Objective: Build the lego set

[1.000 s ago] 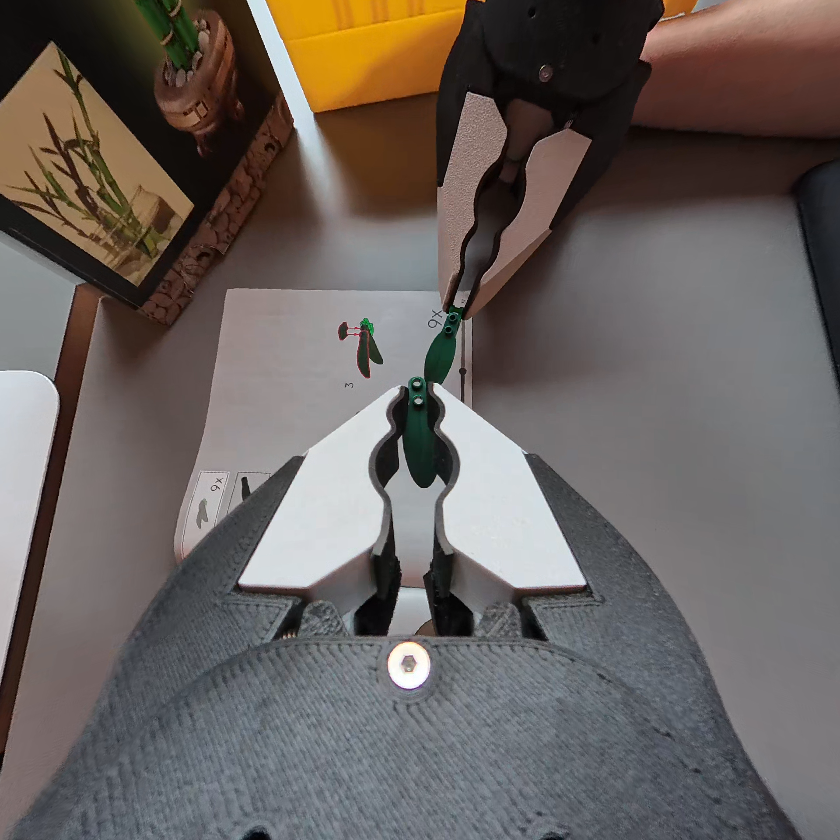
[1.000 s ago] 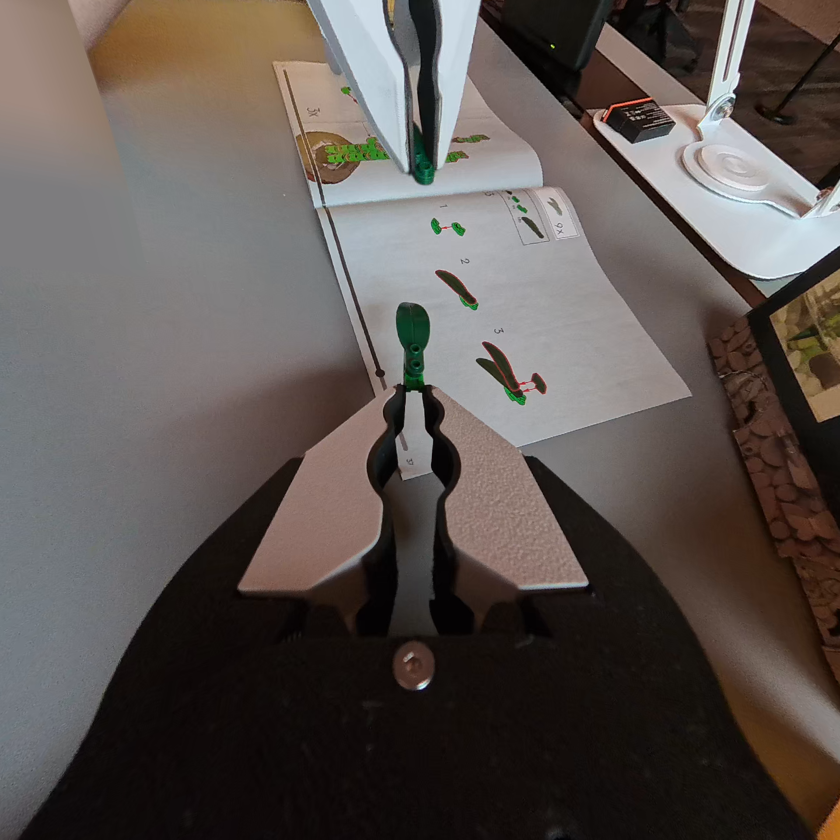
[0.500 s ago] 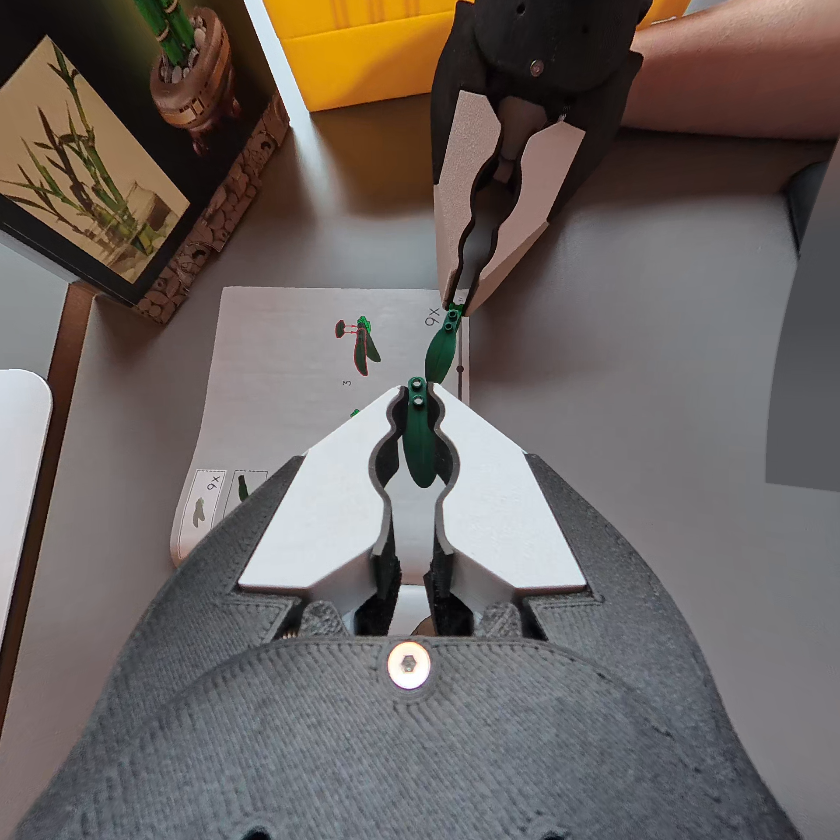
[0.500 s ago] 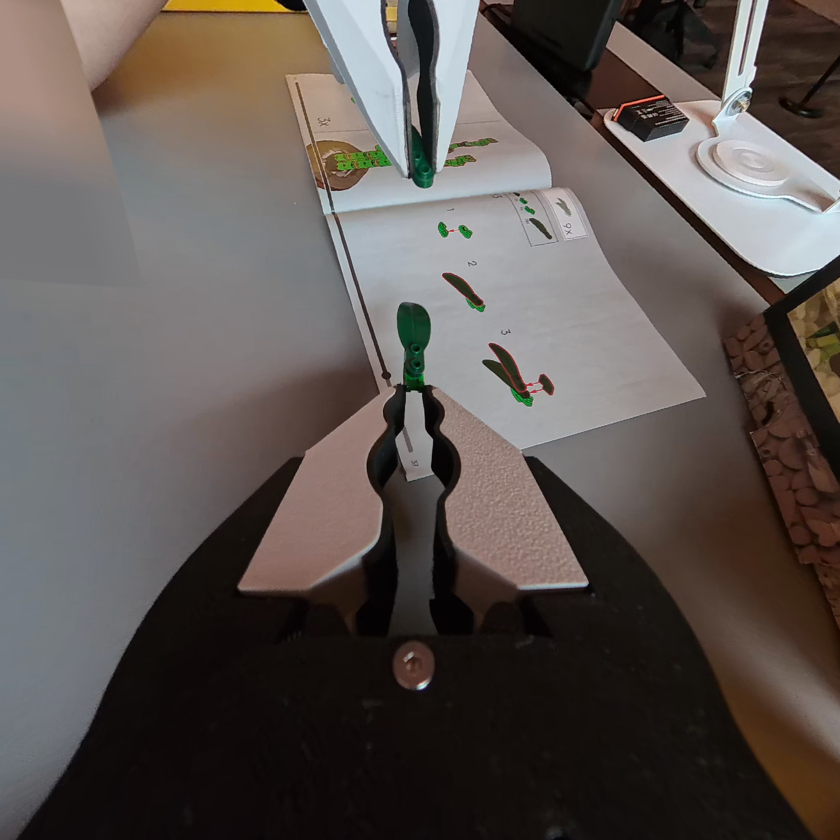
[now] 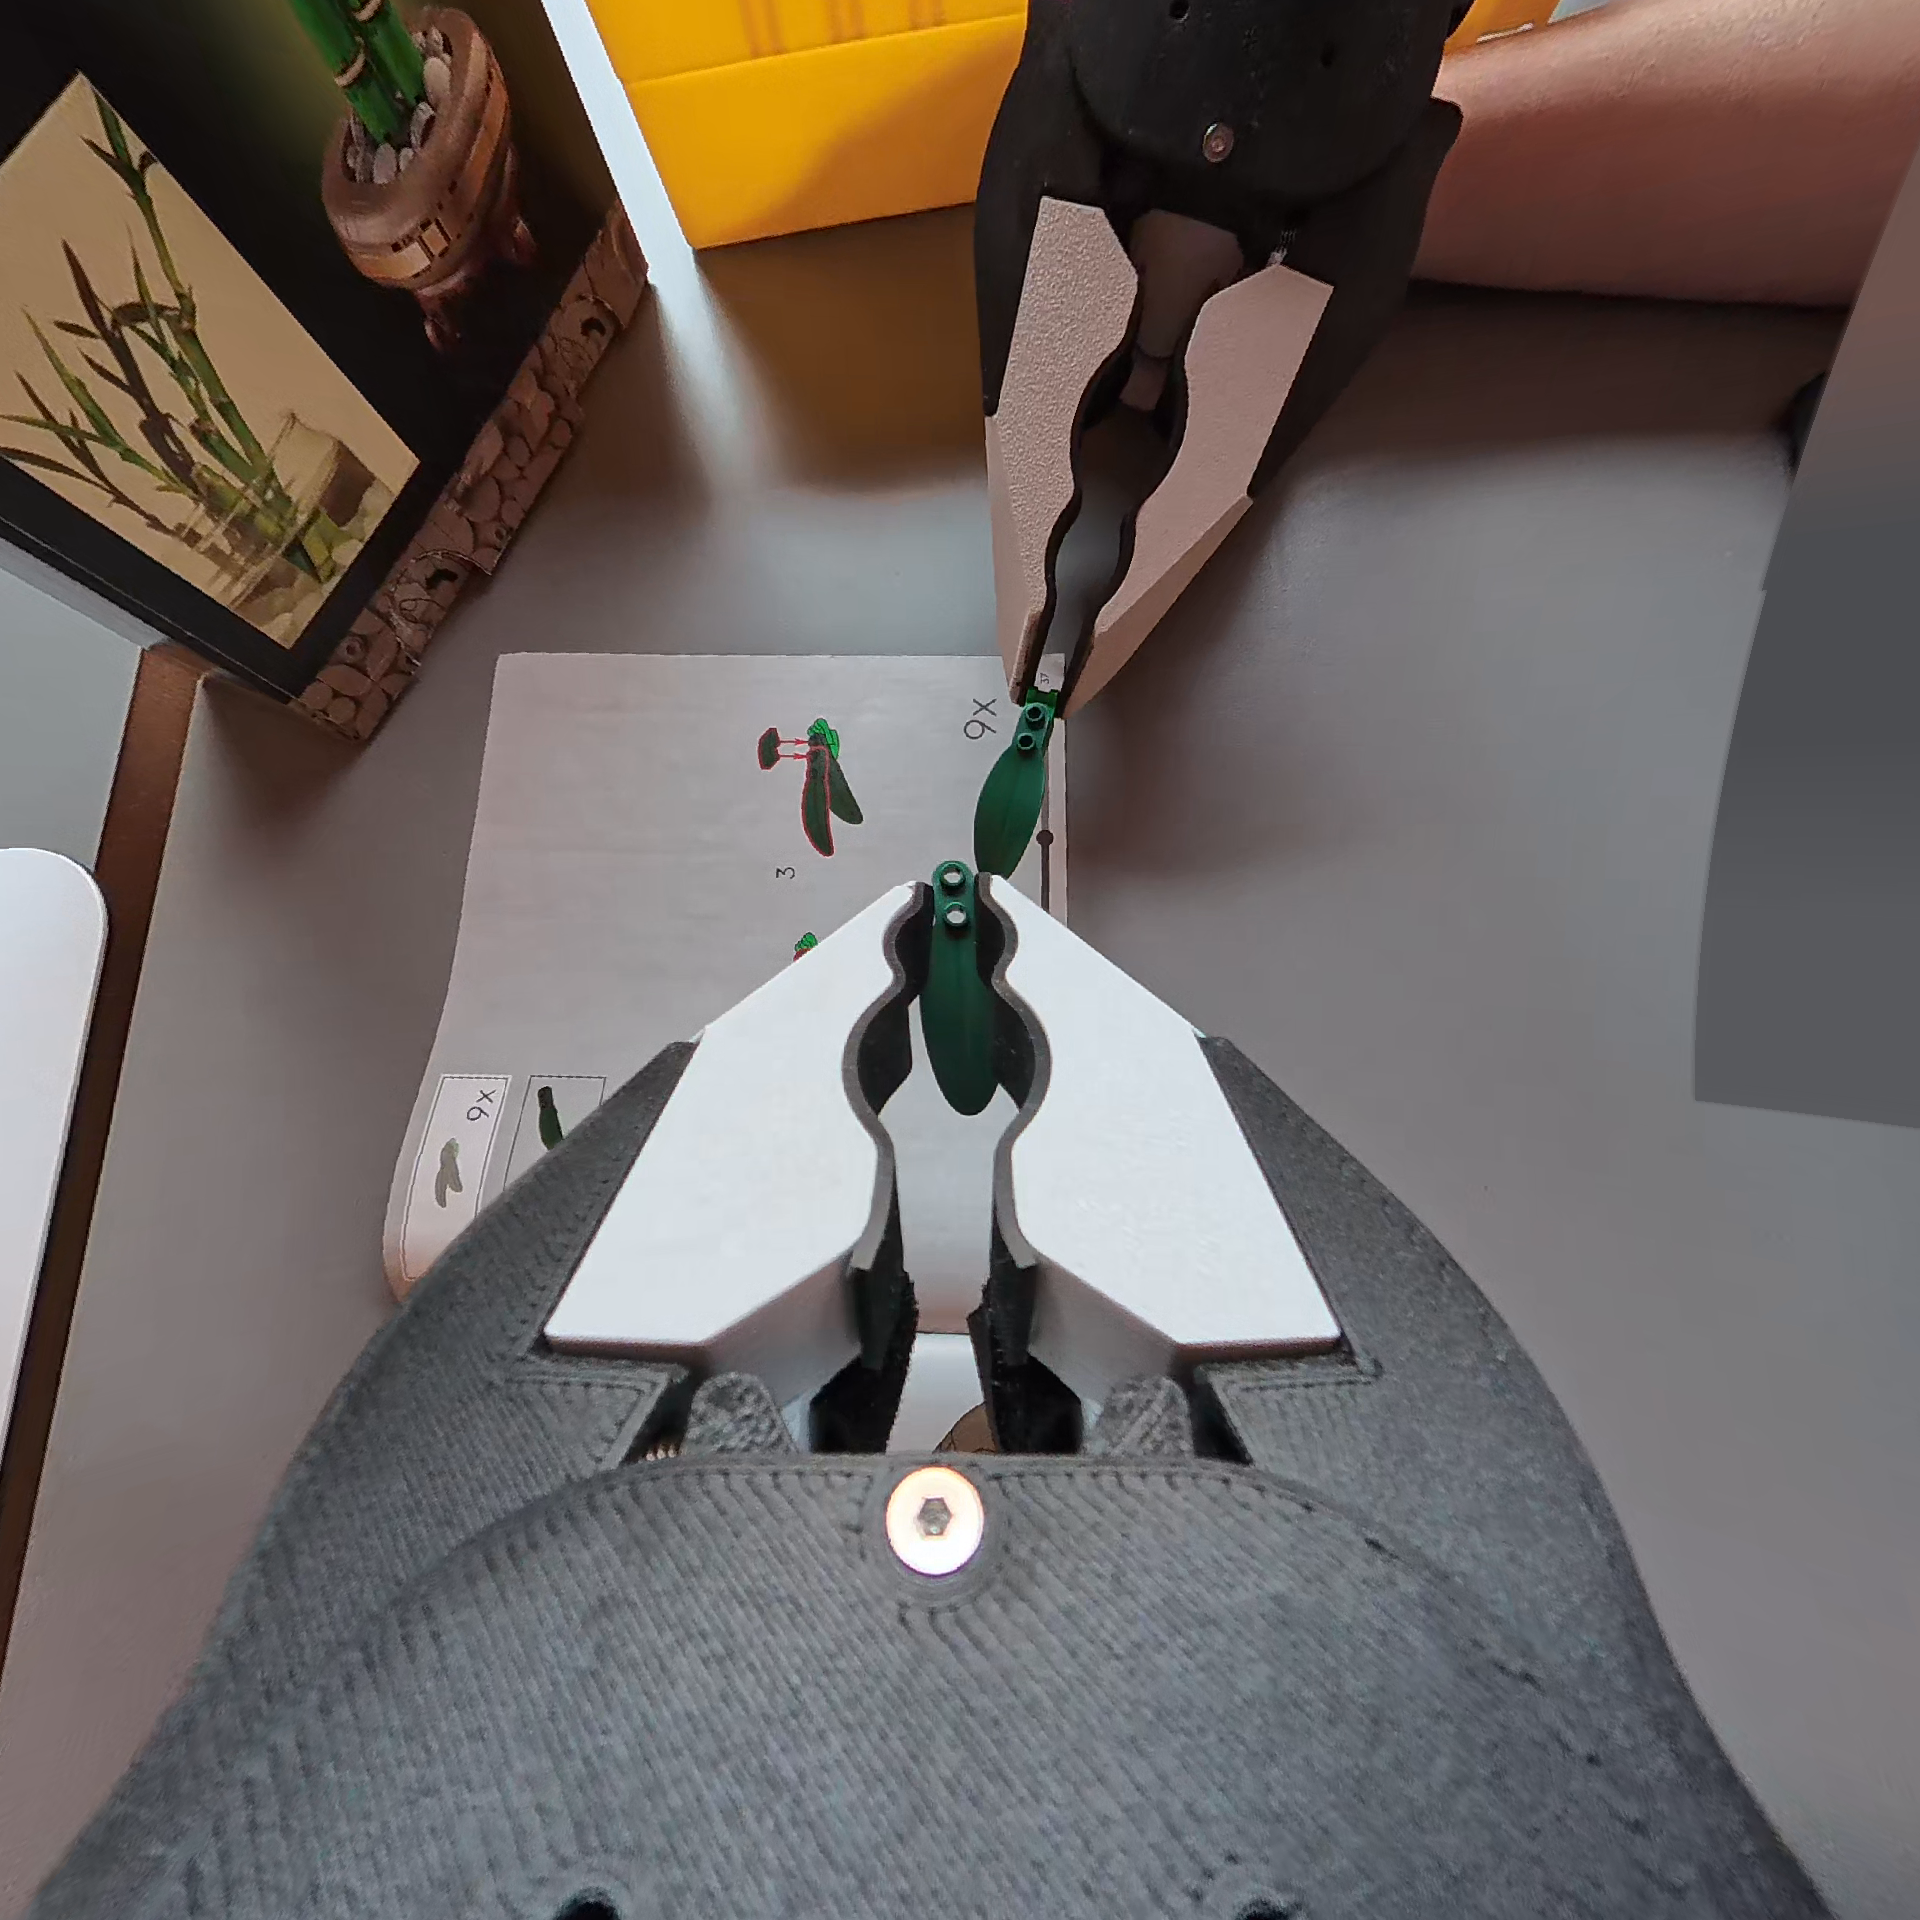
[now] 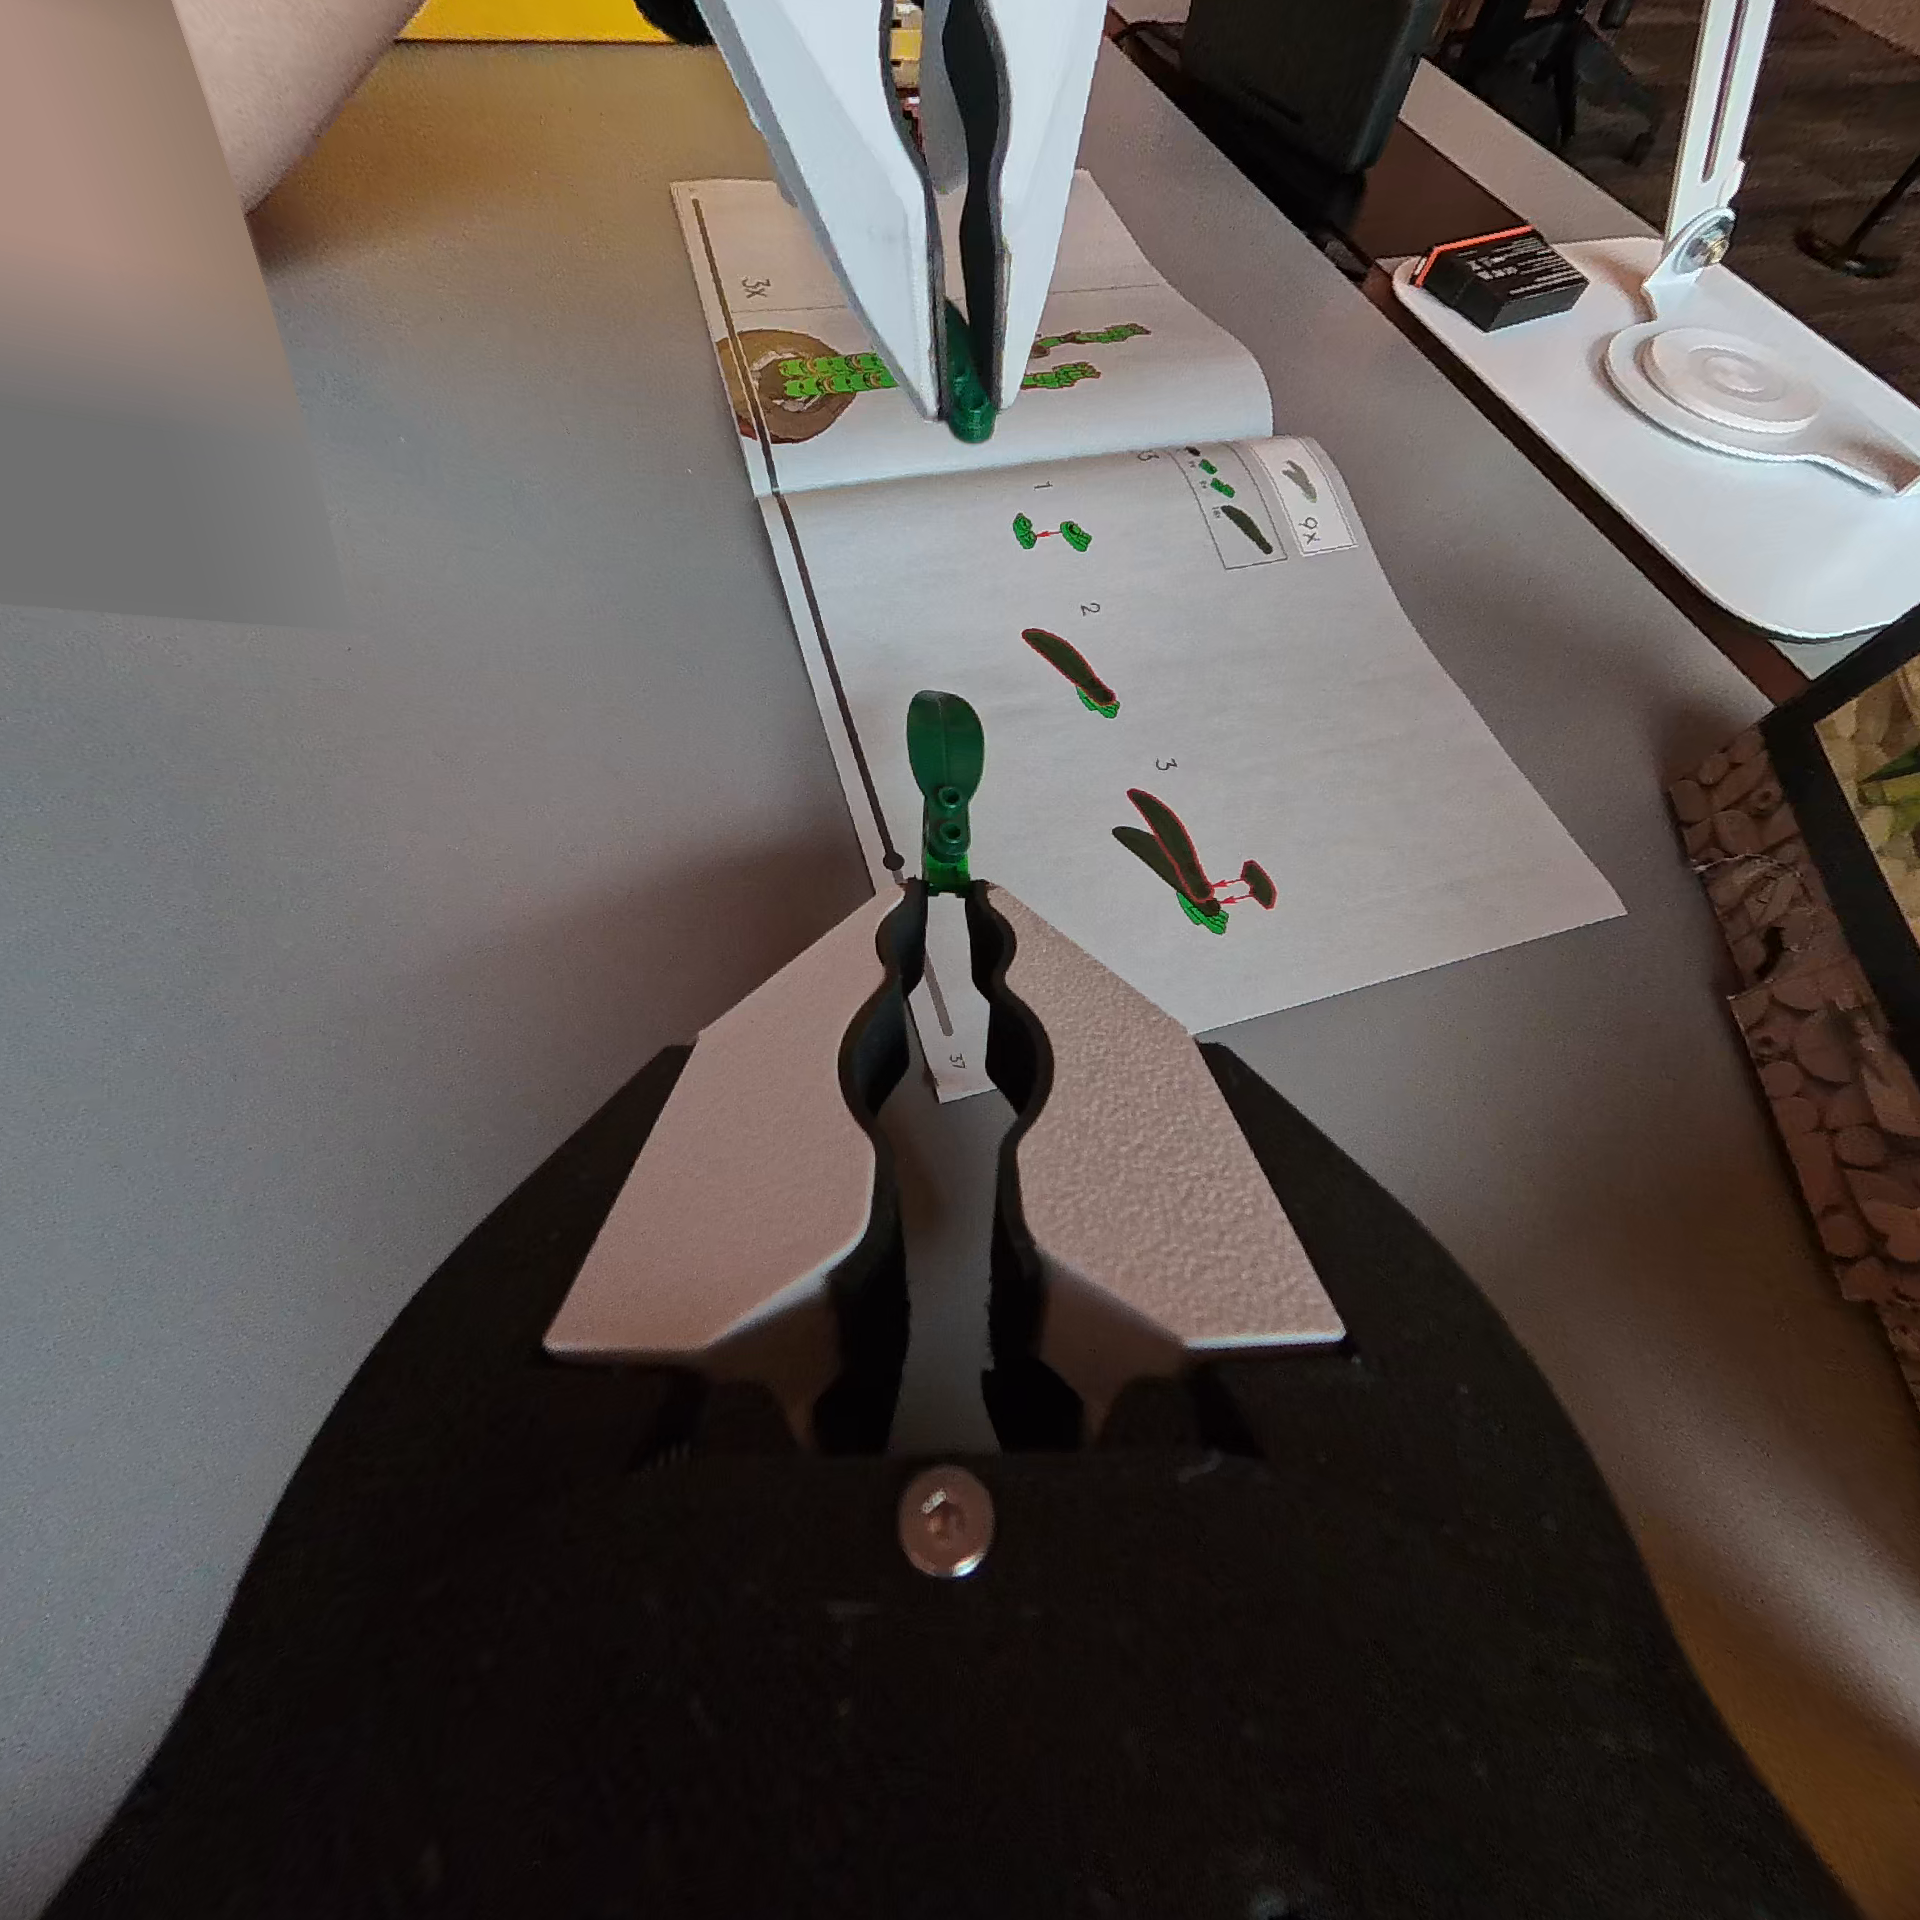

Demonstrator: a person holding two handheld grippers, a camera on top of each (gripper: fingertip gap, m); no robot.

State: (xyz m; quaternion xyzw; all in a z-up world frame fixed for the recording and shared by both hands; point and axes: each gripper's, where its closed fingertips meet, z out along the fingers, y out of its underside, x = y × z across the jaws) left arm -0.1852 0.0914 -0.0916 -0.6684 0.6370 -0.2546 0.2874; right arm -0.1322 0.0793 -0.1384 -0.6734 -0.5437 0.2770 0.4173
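Note:
My left gripper (image 5: 953, 883) is shut on a dark green leaf piece (image 5: 961, 1013); its studded end pokes out past the fingertips. My right gripper (image 6: 943, 885) is shut on a small bright green piece that carries another dark green leaf (image 6: 942, 740) sticking forward. In the left wrist view the right gripper (image 5: 1049, 694) hangs just beyond, with its leaf (image 5: 1011, 800) pointing down toward my left fingertips, a short gap apart. In the right wrist view the left gripper (image 6: 971, 410) faces me from above the open instruction booklet (image 6: 1299, 748).
The booklet (image 5: 644, 831) lies on the grey table. The set's box (image 5: 208, 343) stands at the far left, also at the right edge of the right wrist view (image 6: 1839, 935). A yellow box (image 5: 821, 114) is behind. A white lamp base (image 6: 1714, 416) with a small black block sits on the neighbouring table.
The two grippers have drawn slightly closer together; the left gripper looms larger and lower in the right wrist view. Both stay shut on their leaf pieces.

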